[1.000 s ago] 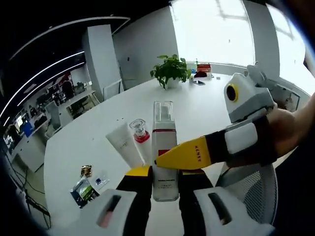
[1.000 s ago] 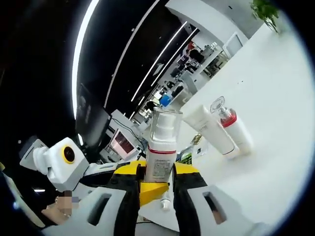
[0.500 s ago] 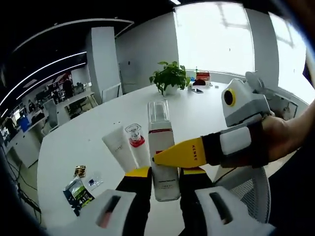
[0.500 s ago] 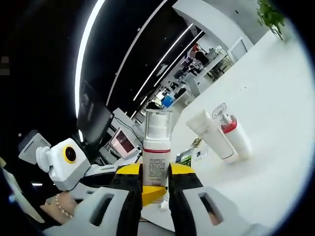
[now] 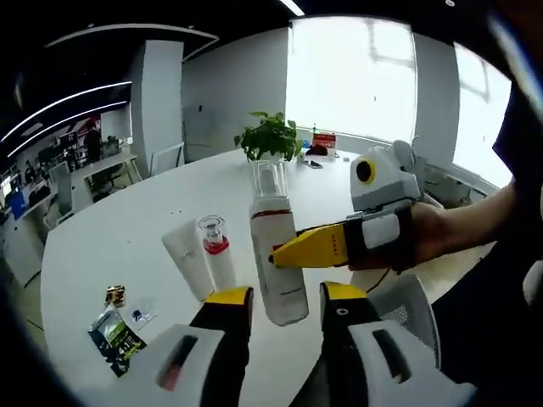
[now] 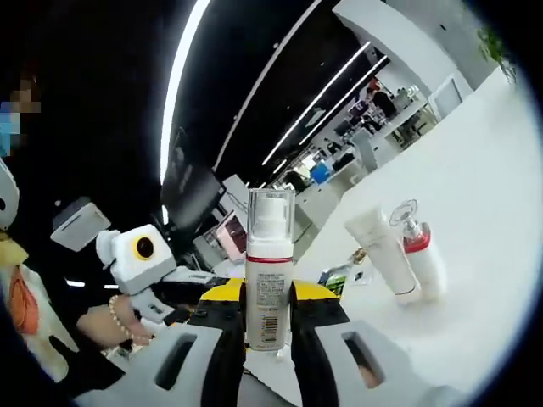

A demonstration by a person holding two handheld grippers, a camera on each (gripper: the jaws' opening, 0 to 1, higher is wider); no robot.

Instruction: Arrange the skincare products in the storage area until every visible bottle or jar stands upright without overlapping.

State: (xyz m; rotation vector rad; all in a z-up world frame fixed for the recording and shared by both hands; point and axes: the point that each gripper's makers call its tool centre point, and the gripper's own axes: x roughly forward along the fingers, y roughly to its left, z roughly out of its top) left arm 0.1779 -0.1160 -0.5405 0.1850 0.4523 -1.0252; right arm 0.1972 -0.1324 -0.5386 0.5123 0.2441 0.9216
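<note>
The left gripper [image 5: 280, 298] has let go, jaws now spread either side of the pump bottle [image 6: 269, 270], which the right gripper [image 6: 268, 298] clamps upright above the white table [image 5: 102, 246].

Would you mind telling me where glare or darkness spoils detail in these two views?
Left gripper view: the window is blown out white and the tabletop is bright, yet the pump bottle reads clearly. Right gripper view: the upper left is nearly black, crossed by ceiling light strips bent by the fisheye; the table is washed out.
</note>
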